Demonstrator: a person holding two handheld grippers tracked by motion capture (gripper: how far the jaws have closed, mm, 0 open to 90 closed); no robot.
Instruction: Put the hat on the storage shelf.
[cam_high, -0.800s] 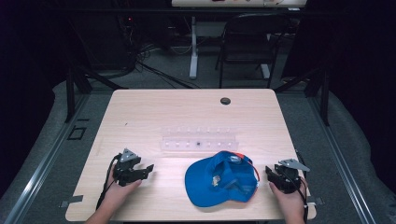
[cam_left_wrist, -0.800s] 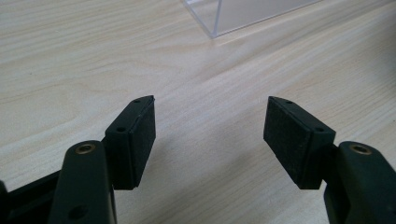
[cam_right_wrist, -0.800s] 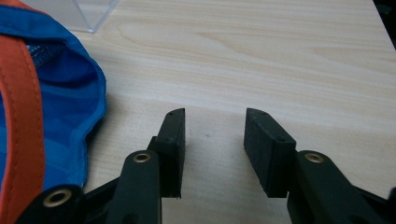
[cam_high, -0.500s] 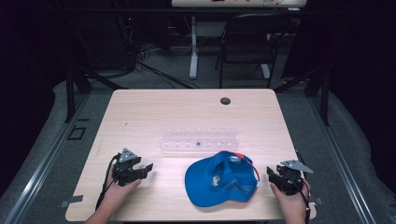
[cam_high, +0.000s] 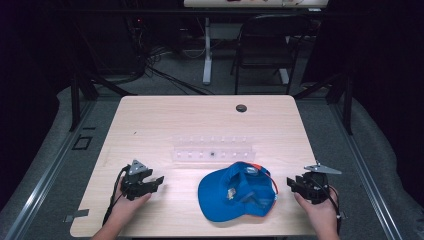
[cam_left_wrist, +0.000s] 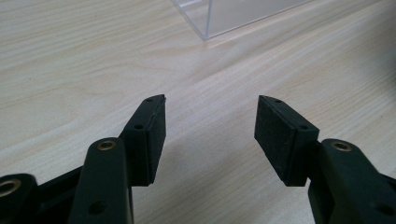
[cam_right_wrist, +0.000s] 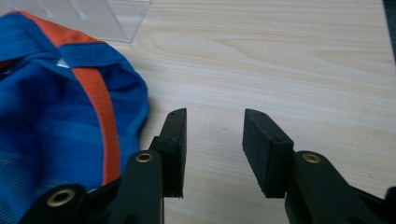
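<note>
Tool on the right rests on the counter just beside the cap, its jaws parted with nothing between them; in the right gripper view the cap's blue cloth and orange band lie just left of the near jaw, not touching the pads. Left tool sits well apart from the cap on the other side, jaws likewise spread over bare wood. The cap lies upside down near the front edge, just in front of a clear tray.

The step looks like a first grasp of the cap. To do it well, I would slide the right tool sideways until 1 jaw goes under the rim and 1 over it, then close on the doubled cloth near the band, where the fabric is stiffest. Bring the left tool in to the brim side so the 2 grips share the weight and the soft crown does not fold or drag into the tray.
</note>
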